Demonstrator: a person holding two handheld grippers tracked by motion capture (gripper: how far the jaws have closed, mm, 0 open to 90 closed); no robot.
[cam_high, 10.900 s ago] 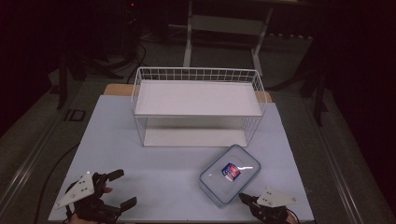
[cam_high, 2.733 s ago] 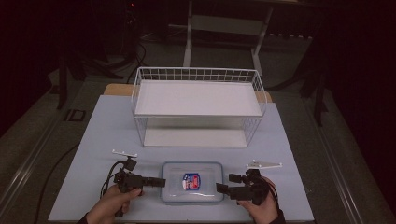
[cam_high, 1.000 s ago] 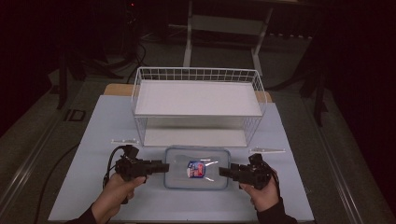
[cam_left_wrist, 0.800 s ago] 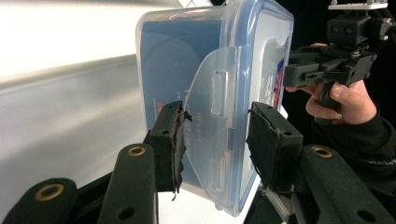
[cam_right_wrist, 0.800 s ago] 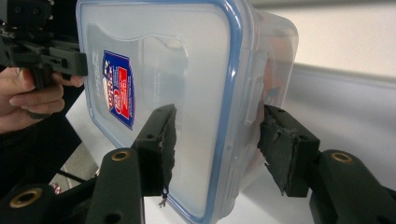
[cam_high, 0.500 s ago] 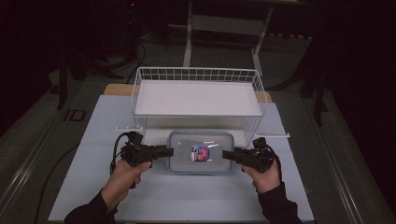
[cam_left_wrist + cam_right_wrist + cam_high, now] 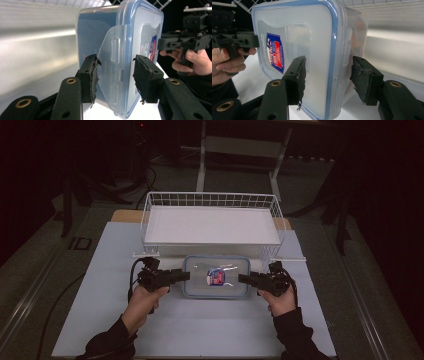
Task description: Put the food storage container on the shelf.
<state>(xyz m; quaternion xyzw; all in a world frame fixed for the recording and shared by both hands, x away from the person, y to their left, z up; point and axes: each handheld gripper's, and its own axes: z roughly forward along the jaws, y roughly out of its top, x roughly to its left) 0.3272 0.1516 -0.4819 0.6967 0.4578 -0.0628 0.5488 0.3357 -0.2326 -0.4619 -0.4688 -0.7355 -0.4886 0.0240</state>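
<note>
The lidded container (image 7: 216, 276) sits between the two sets of fingers on the tabletop (image 7: 200, 330). The left gripper (image 7: 172, 276) has its fingers (image 7: 88, 75) at the container's left end, one on either side of the latch flap (image 7: 113, 57). The right gripper (image 7: 249, 279) has its fingers (image 7: 297, 75) at the opposite end, straddling the lid's edge. Just beyond both sets of fingers, behind the container, stands the wire rack (image 7: 210, 222), its shelf above the tabletop.

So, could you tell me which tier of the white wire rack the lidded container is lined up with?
The lower tier: the container is right in front of its opening, below the upper tier, the wire-rimmed tray on top.
</note>
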